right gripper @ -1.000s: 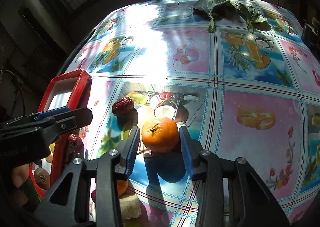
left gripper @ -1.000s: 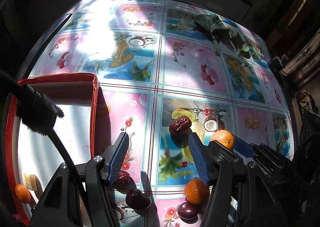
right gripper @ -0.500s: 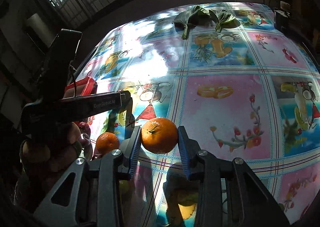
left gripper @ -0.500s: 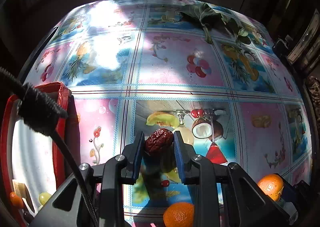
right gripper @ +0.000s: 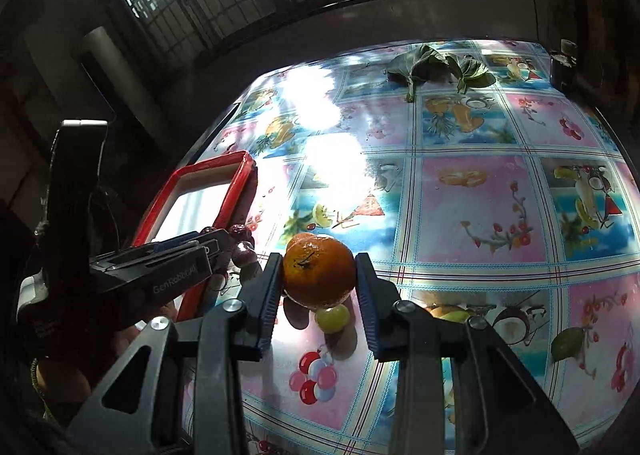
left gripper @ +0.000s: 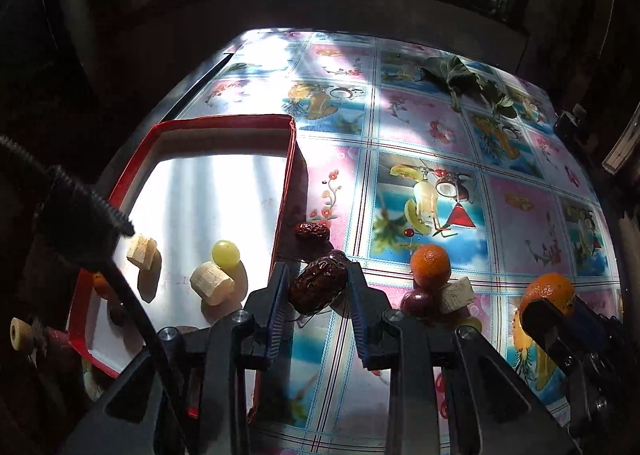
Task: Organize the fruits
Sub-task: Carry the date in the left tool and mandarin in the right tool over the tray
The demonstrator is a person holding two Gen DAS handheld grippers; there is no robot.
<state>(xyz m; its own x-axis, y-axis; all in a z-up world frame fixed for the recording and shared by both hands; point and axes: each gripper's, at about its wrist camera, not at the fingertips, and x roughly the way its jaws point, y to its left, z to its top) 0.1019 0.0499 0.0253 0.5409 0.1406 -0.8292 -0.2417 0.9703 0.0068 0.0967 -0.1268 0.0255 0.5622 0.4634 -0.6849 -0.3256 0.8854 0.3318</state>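
Both fruits pinched, tray close by.
Left hand-held gripper (left gripper: 319,287) pinches a date (left gripper: 318,285), right hand-held gripper (right gripper: 319,275) a tangerine (right gripper: 320,271); either could slip short of the red tray (left gripper: 285,191).

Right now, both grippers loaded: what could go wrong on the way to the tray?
1. The wrinkled dark-red date sits between only the tips of the left gripper; it might slip out before clearing the red-rimmed white tray wall.
2. The round orange mandarin in the right gripper is smooth and could roll out.
3. The left gripper sits between the right one and the tray, so they may collide.
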